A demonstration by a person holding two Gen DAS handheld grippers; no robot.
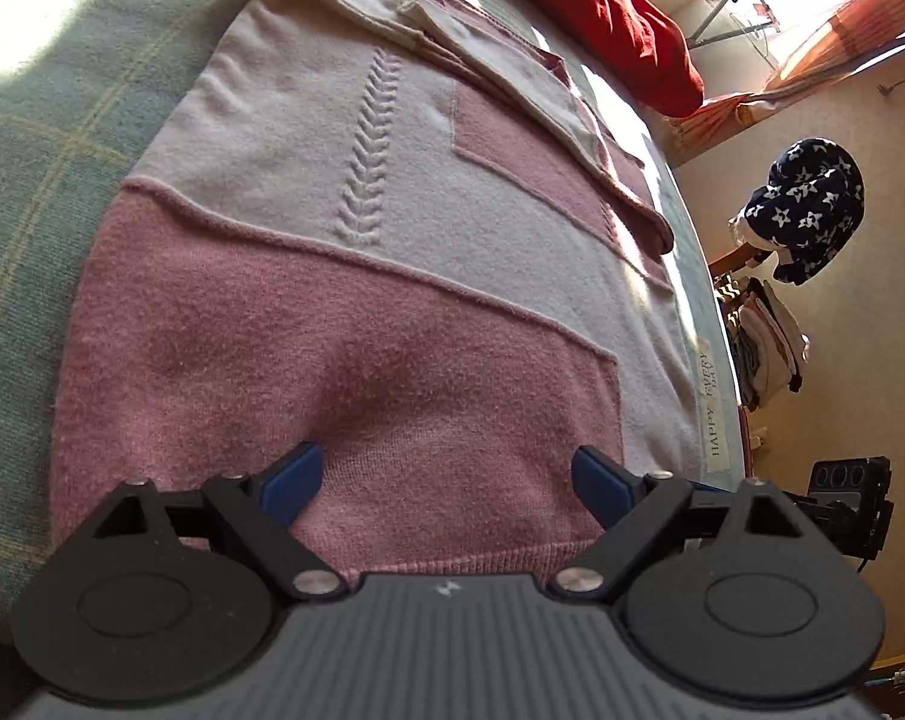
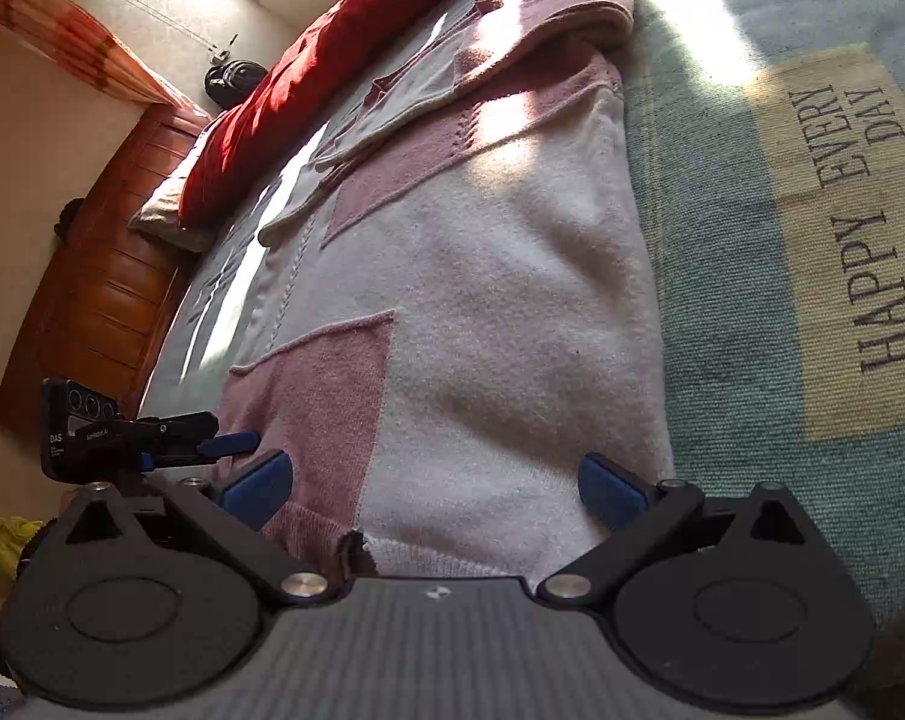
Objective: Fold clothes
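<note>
I have my pink-and-cream knit sweater (image 1: 356, 276) laid flat on the green plaid bedspread (image 1: 26, 180), its ribbed hem nearest to me and its neck end far up the bed toward the red duvet (image 2: 308, 78). Both sleeves (image 1: 500, 78) already lie folded in over the upper body, one across the other, so I judge the first stage of the fold done. The long body below them is still full length and unfolded, with a soft bump in the pink panel near the hem that I have not smoothed. My left gripper (image 1: 446, 480) hangs just above the pink part of the hem with its blue pads spread wide and nothing between them; the knit shows plainly through the gap. My right gripper (image 2: 434, 489) is over the cream side of the same hem, its jaws also at their widest and holding nothing, and from its camera I can see the tip of my left tool just beside it at the hem's other corner. Whether either set of pads touches the fabric I cannot tell. What is left, as I read it, is to take the hem at both corners, carry it up over the folded sleeves to halve the body, then perhaps fold once more and press it flat. A star-print garment (image 1: 806, 210) heaped off the bed may be waiting its turn.
</note>
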